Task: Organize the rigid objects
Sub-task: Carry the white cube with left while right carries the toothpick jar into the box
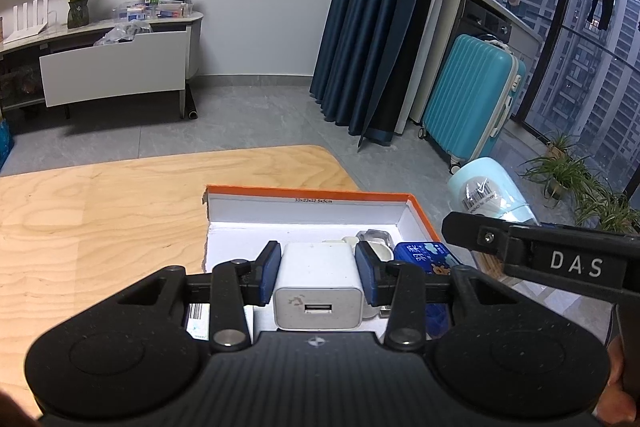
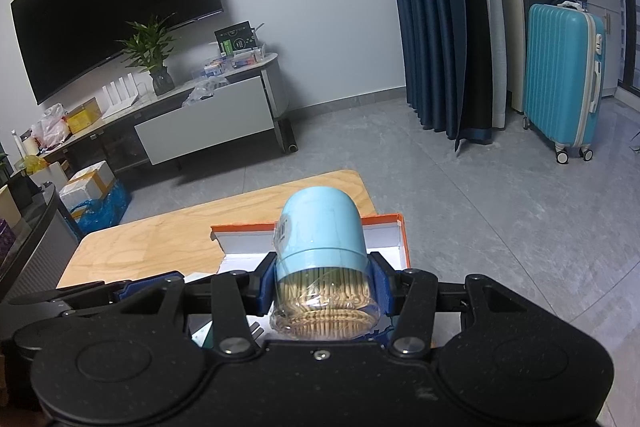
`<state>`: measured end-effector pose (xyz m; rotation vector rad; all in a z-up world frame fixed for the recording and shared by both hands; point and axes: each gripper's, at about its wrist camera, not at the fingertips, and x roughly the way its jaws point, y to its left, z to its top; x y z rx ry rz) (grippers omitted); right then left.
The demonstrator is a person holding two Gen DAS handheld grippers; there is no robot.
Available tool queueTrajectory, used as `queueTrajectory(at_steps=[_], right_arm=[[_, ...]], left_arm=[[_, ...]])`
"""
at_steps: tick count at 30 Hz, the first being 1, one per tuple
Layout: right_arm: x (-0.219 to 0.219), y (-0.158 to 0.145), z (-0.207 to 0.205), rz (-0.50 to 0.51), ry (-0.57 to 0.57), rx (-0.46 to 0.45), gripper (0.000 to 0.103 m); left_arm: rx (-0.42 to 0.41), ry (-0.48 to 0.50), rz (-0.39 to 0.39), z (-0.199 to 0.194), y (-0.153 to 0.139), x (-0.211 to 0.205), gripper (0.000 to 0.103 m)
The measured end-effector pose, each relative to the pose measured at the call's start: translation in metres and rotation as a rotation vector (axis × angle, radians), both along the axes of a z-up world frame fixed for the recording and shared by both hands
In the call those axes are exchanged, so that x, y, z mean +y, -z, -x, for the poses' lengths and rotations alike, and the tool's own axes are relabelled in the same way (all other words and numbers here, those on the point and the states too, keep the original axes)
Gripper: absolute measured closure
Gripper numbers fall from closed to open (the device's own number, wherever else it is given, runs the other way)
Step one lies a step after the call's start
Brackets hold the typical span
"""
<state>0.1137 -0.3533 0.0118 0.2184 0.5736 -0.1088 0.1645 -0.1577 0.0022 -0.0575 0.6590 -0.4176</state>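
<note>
My left gripper [image 1: 318,259] is shut on a white USB charger [image 1: 319,287] and holds it just above the orange-rimmed white box [image 1: 304,213] on the wooden table [image 1: 100,227]. In the box lie a blue packet [image 1: 426,257] and small white and clear items [image 1: 374,241]. My right gripper [image 2: 322,273] is shut on a light blue toothpick jar [image 2: 320,239], held over the near right part of the same box [image 2: 384,227]. The jar [image 1: 486,193] and the right gripper's arm also show in the left wrist view.
The table's far edge [image 1: 240,151] drops to a grey tiled floor. A teal suitcase [image 1: 472,99], blue curtains [image 1: 360,27] and potted plants [image 1: 560,175] stand to the right. A TV cabinet [image 2: 200,119] stands by the far wall.
</note>
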Motion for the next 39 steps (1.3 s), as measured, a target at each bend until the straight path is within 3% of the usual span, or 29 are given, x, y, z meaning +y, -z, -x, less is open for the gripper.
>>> queueTrajectory(at_steps=[39], right_arm=[[0.002,0.017,-0.033,0.005,0.009,0.05,0.045]], left_arm=[[0.019,-0.012,-0.006,-0.023,0.009,0.003,0.062]])
